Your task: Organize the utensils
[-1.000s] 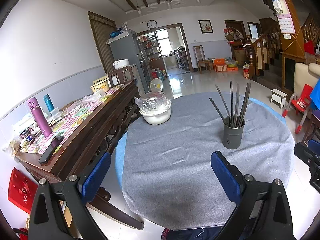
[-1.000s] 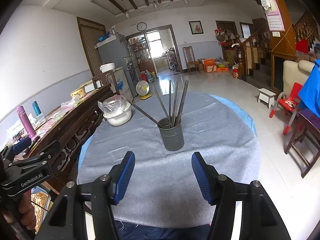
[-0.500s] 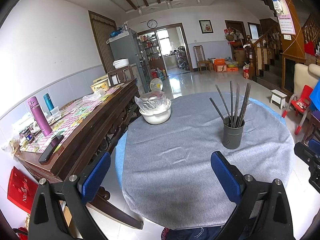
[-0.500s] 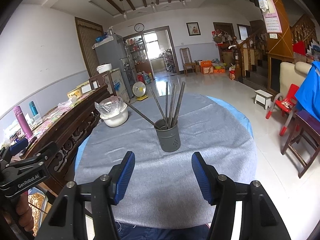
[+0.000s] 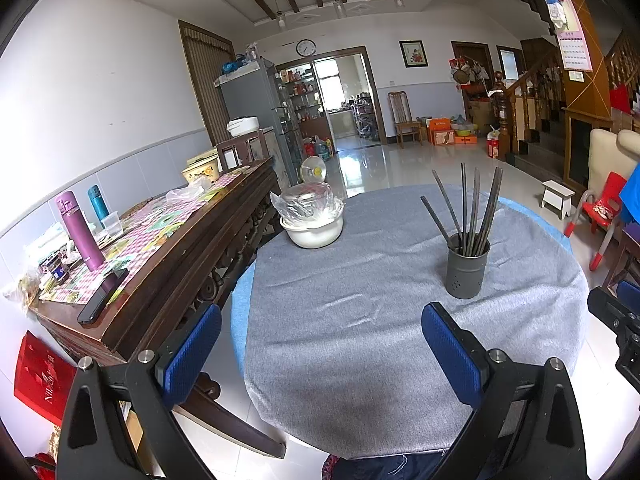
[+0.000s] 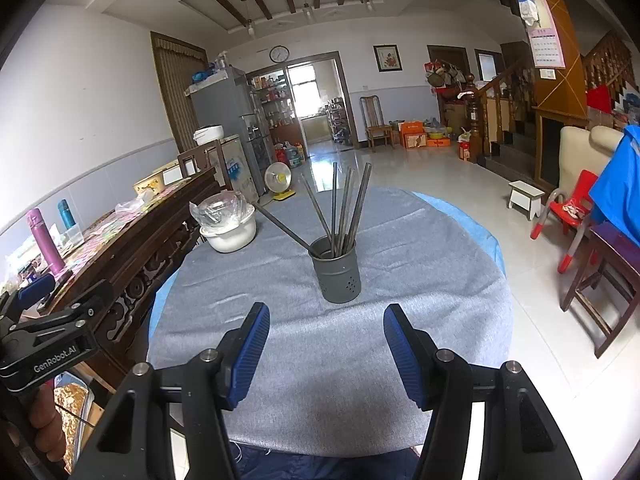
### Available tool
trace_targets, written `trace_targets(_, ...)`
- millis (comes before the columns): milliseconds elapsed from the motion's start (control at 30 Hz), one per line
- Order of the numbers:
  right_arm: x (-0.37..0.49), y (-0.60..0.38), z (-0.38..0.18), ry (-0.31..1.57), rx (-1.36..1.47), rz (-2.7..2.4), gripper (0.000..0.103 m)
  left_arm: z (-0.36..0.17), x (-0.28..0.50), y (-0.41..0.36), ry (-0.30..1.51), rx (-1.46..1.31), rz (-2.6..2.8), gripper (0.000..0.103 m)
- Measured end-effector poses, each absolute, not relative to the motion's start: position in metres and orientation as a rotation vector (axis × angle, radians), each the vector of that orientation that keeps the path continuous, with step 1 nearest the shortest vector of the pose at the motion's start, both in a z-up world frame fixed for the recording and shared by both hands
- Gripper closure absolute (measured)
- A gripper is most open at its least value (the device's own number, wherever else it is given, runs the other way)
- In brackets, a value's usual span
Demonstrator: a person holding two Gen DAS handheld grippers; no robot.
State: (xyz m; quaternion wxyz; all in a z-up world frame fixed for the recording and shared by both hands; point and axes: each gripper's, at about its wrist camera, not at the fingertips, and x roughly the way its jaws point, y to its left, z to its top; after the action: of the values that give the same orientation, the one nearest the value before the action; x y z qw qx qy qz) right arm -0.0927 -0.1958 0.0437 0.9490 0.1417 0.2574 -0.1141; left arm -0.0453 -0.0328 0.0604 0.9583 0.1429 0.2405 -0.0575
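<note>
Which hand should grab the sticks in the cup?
Probably the right gripper: the cup with its sticks sits straight ahead of it. From the left gripper, the cup is off to the side.

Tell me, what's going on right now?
Both grippers, left and right, open, empty. Chopsticks upright in holder. Nothing in the way.

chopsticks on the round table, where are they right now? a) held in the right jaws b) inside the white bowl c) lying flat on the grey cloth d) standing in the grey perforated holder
d: the chopsticks stand fanned out in the grey holder on the grey cloth, while the right gripper and left gripper are both open and hold nothing.
</note>
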Motion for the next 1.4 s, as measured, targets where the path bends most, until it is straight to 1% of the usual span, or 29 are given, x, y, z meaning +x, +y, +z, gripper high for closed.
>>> trace_targets(533,-0.0919,-0.1937,0.044,0.525,0.285,-0.237,0.04,0.0608,-0.0462,-0.0332,0.487,0.288,-0.118,0.003)
trace_targets(633,-0.0919,-0.1934,0.044,0.525,0.285,-0.238,0.037,0.061,-0.0464,-0.0338,0.488,0.288,-0.12,0.003)
trace_targets(1400,-0.0912,-0.1919,0.0467,0.519,0.282,-0.235,0.037,0.0676,-0.0488,-0.0341,0.481,0.285,-0.123,0.003)
